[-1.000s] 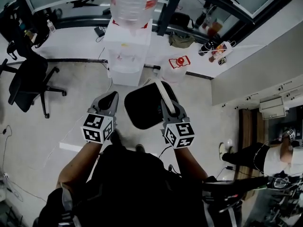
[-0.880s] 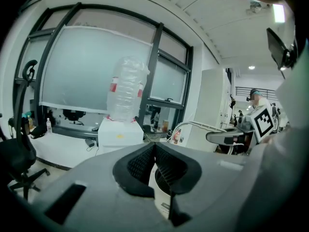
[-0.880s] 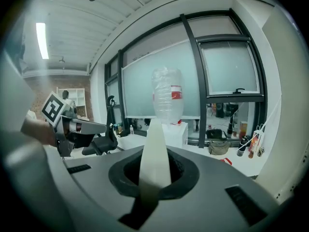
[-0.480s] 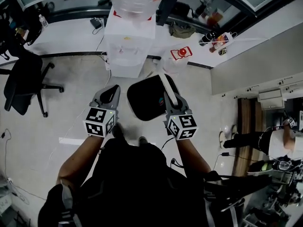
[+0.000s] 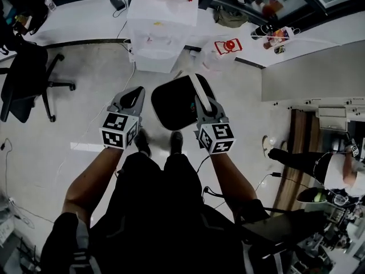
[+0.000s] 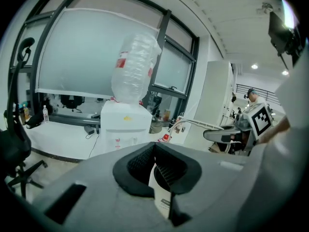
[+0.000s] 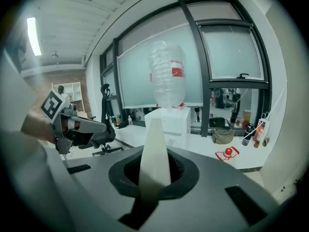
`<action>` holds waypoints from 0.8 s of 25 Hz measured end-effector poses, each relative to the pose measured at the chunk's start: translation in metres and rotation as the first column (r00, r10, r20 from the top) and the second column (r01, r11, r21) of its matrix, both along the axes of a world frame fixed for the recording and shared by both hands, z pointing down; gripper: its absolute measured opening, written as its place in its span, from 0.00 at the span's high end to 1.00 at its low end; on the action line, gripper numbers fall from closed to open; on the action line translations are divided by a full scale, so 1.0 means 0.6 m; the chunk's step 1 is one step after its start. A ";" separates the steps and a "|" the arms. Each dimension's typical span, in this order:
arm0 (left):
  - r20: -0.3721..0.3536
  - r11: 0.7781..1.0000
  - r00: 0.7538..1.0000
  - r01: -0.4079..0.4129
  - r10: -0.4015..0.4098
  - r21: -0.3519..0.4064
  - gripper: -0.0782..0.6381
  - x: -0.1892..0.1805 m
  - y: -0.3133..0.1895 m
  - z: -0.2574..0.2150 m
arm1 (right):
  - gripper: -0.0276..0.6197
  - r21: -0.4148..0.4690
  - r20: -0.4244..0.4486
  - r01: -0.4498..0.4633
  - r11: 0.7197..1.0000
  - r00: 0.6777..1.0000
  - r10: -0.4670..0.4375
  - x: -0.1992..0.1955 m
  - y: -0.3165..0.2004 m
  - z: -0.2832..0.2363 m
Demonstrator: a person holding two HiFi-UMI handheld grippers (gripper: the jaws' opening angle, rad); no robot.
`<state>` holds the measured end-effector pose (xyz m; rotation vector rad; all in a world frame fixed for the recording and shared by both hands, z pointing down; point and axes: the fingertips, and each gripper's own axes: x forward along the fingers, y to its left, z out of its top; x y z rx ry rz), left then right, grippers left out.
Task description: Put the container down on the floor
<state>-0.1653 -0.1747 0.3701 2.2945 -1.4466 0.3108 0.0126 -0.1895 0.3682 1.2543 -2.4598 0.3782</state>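
Note:
A black container (image 5: 175, 103) with a white handle (image 5: 198, 89) hangs over the pale floor in front of my shoes. My right gripper (image 5: 204, 108) is shut on that handle, which shows as a white strip (image 7: 154, 153) rising between its pads in the right gripper view. To the container's left, my left gripper (image 5: 132, 94) sits level with it and apart from it. Its black pads (image 6: 145, 161) meet at their tips with nothing between them. In the left gripper view the right gripper (image 6: 227, 134) shows at the right.
A white water dispenser (image 5: 158, 36) with an upturned bottle stands just beyond the container. A black office chair (image 5: 25, 79) is at the left. A red-and-white bag (image 5: 228, 45) and bottles (image 5: 268, 33) lie on the low ledge. A person (image 5: 319, 164) is at the right.
Both grippers and the container have sunk toward the floor together. The right gripper's hold on the handle is unchanged. My shoes now show just below the container.

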 end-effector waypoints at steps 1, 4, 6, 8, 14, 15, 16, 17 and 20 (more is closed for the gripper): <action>-0.004 1.000 1.000 0.008 -0.008 -0.009 0.88 0.004 -0.006 0.011 | 0.93 -0.011 -0.003 0.011 1.000 1.000 -0.011 -0.001 -0.005 0.012; -0.007 0.999 1.000 0.026 -0.026 -0.026 0.88 0.020 -0.023 0.047 | 0.93 -0.026 -0.002 0.036 0.999 0.999 -0.036 0.001 -0.024 0.055; -0.011 0.998 0.999 0.042 -0.042 -0.044 0.88 0.029 -0.027 0.073 | 0.93 -0.040 -0.001 0.055 0.998 0.998 -0.055 0.001 -0.032 0.088; -0.023 0.996 0.998 0.064 -0.066 -0.065 0.88 0.036 -0.034 0.102 | 0.93 -0.054 -0.008 0.071 0.996 0.997 -0.071 0.000 -0.040 0.120; -0.014 0.985 0.992 0.123 -0.125 -0.123 0.88 0.049 -0.048 0.210 | 0.93 -0.096 -0.036 0.091 0.991 0.995 -0.095 0.009 -0.060 0.227; -0.012 0.982 0.990 0.136 -0.138 -0.130 0.88 0.048 -0.052 0.229 | 0.93 -0.101 -0.038 0.092 0.991 0.995 -0.097 0.009 -0.065 0.244; -0.011 0.980 0.988 0.148 -0.151 -0.136 0.88 0.049 -0.056 0.247 | 0.93 -0.107 -0.040 0.094 0.990 0.994 -0.099 0.009 -0.070 0.261; -0.014 0.977 0.986 0.161 -0.165 -0.142 0.88 0.049 -0.059 0.265 | 0.93 -0.113 -0.045 0.095 0.989 0.994 -0.100 0.009 -0.074 0.280; -0.031 0.968 0.979 0.192 -0.199 -0.159 0.88 0.054 -0.067 0.317 | 0.93 -0.126 -0.067 0.091 0.988 0.993 -0.100 0.016 -0.079 0.342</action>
